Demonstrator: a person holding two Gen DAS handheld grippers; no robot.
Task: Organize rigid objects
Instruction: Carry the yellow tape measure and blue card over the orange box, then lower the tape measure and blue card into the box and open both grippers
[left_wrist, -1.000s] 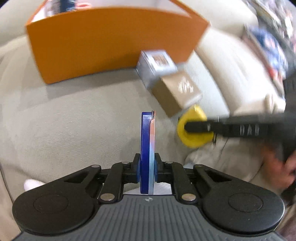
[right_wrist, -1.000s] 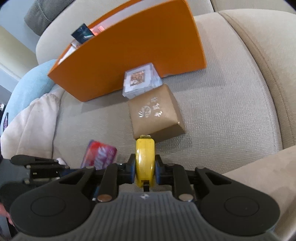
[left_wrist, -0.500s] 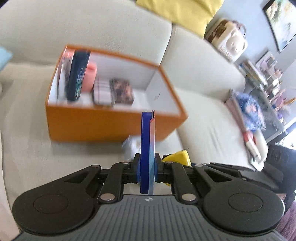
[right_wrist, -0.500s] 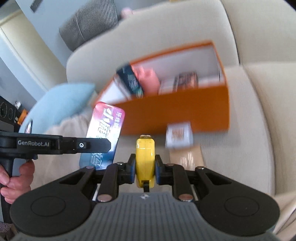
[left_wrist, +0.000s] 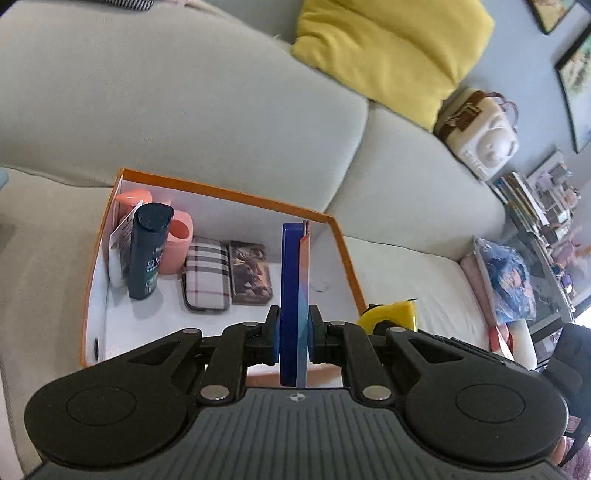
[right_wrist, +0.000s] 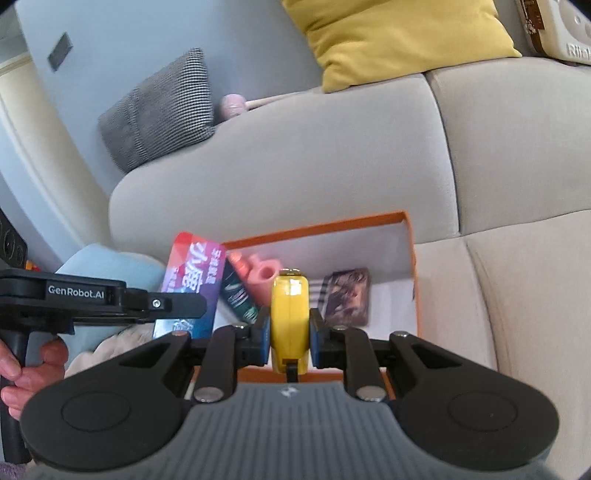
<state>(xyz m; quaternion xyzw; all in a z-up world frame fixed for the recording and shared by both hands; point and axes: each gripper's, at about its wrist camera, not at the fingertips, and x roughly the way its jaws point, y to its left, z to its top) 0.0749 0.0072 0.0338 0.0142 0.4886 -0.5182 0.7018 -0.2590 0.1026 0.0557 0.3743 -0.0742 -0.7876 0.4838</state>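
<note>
My left gripper is shut on a flat blue box, held on edge above the front of the open orange box on the sofa. From the right wrist view the same flat box shows its red and purple face in the left gripper. Pinched between the pads of my right gripper is a yellow tape measure, held over the near wall of the orange box. That tape measure also shows at the right of the left wrist view.
Inside the orange box lie a dark bottle, a pink cup, a plaid case and a picture-printed case. A yellow cushion rests on the sofa back. A hand grips the left handle.
Both grippers have risen from the sofa seat with their objects and now look down into the orange box. The two small boxes on the seat have dropped out of view.
</note>
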